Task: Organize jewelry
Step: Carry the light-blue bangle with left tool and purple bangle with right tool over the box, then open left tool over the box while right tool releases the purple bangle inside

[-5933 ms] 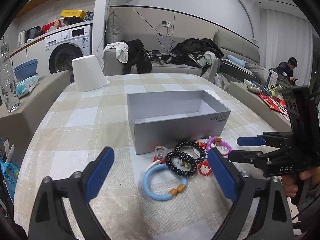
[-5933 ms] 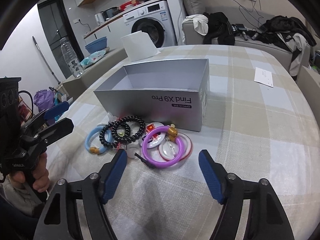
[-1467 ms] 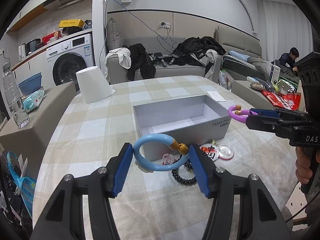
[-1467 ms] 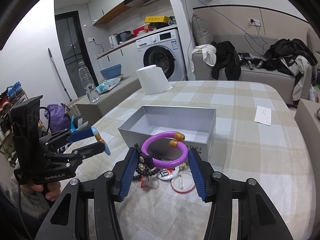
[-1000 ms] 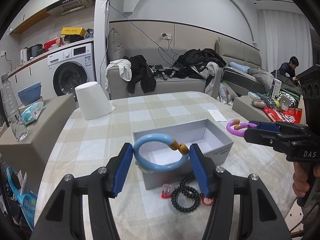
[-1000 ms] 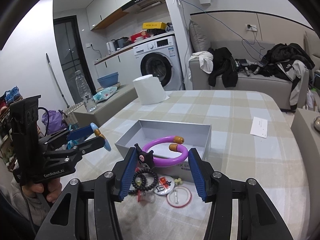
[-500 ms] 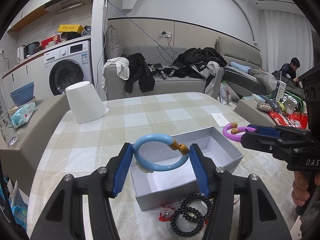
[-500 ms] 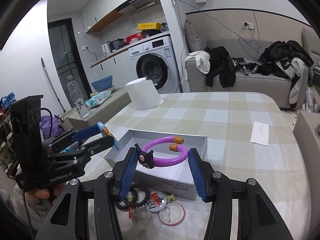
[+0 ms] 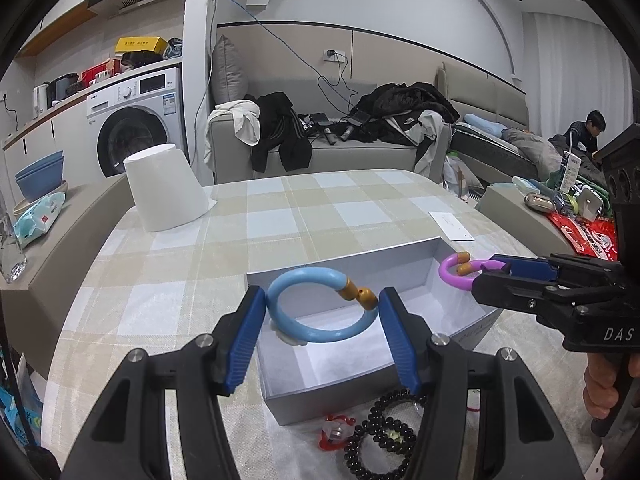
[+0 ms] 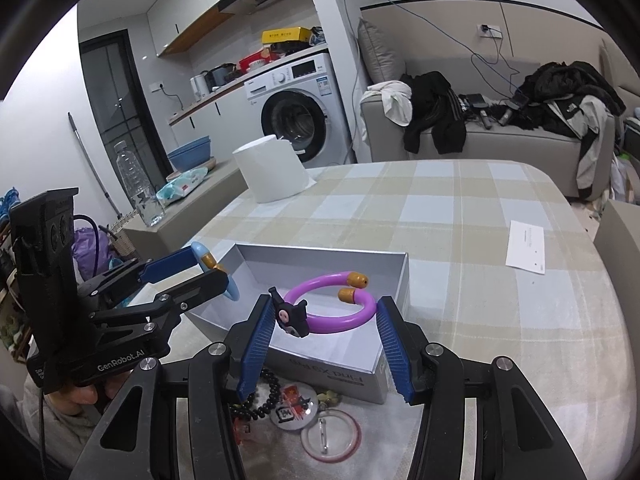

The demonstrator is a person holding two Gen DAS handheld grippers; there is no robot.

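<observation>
My left gripper [image 9: 322, 314] is shut on a light blue bangle [image 9: 280, 316] with tan end caps, held above the open grey box [image 9: 340, 268]. My right gripper [image 10: 325, 322] is shut on a purple bangle [image 10: 352, 320] that carries a small black charm, also over the box [image 10: 396, 280]. Each gripper shows in the other view: the right one [image 9: 486, 274] at the box's right end, the left one [image 10: 208, 266] at its left end. In front of the box lie black bead bracelets [image 9: 378, 446], a red clip [image 9: 334, 432] and round badges [image 10: 330, 436].
A white paper roll [image 9: 166, 186] stands at the table's far left. A paper slip [image 10: 526, 246] lies at the right. A bench with a water bottle [image 10: 138, 186] and basins flanks the left side. A sofa with clothes is behind the checked tablecloth [image 9: 312, 204].
Both grippers, each holding its bangle, have moved forward and down over the box. The box interior now fills more of both views.
</observation>
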